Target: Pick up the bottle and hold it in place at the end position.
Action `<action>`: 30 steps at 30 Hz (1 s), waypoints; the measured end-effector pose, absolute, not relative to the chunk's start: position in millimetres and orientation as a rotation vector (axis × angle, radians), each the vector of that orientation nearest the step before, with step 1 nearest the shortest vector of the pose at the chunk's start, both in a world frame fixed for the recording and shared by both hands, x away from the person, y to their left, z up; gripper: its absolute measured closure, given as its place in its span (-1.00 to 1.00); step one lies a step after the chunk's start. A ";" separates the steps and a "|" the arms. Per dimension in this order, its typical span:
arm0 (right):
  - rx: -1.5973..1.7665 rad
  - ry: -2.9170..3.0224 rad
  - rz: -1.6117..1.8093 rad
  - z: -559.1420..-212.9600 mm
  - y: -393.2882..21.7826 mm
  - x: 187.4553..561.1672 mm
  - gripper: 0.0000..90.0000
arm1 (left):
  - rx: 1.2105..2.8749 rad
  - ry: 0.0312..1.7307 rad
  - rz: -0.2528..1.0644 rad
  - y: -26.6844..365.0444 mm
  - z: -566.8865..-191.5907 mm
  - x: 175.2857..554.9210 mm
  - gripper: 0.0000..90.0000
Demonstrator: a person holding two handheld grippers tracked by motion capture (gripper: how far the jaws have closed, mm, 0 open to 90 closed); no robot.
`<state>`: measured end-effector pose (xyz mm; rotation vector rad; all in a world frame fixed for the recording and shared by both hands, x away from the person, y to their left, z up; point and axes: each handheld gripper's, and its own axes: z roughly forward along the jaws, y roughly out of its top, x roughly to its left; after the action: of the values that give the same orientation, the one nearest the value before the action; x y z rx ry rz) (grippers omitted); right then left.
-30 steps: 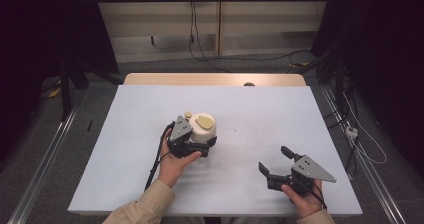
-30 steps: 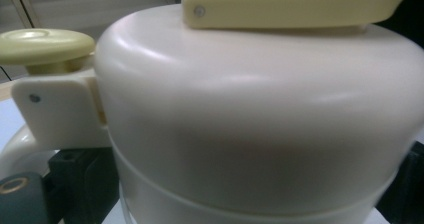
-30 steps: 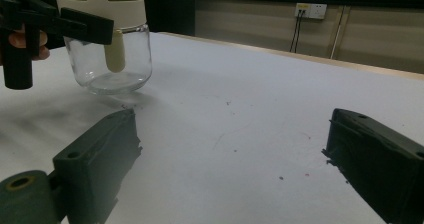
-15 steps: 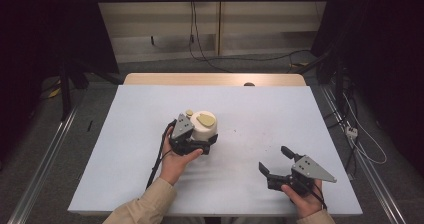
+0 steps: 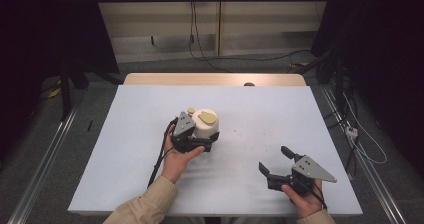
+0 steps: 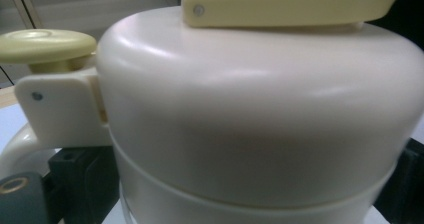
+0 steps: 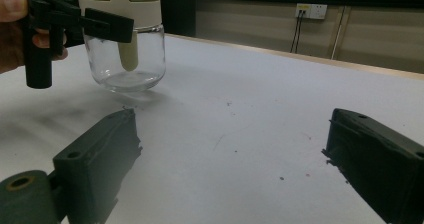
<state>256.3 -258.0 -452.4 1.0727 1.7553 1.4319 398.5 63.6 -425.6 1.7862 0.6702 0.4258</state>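
A jug [image 5: 205,126] stands upright near the middle of the white counter [image 5: 260,119], its cream lid section topped by a pale yellow flap and a round yellow button beside the handle. Its lower body is clear glass, with a cream tube hanging inside, and it looks empty.

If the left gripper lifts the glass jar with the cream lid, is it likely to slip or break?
The jar looks empty, so probably light. Its glass body seems smooth and fragile; the left gripper clamps it near the lid, where slipping seems less likely.
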 end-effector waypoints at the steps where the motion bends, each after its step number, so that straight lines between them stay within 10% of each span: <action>1: 1.074 1.754 1.434 -452.5 -258.2 256.3 -0.87 | 1.787 0.671 0.426 63.3 -425.5 399.0 -0.88; 30: 1.072 1.757 1.434 -453.1 -258.3 257.0 -0.87 | 1.789 0.668 0.417 52.9 -423.8 409.2 -0.88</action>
<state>257.0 -258.3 -453.1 1.0721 1.7572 1.4342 409.2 52.9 -423.8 1.7885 0.6678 0.4167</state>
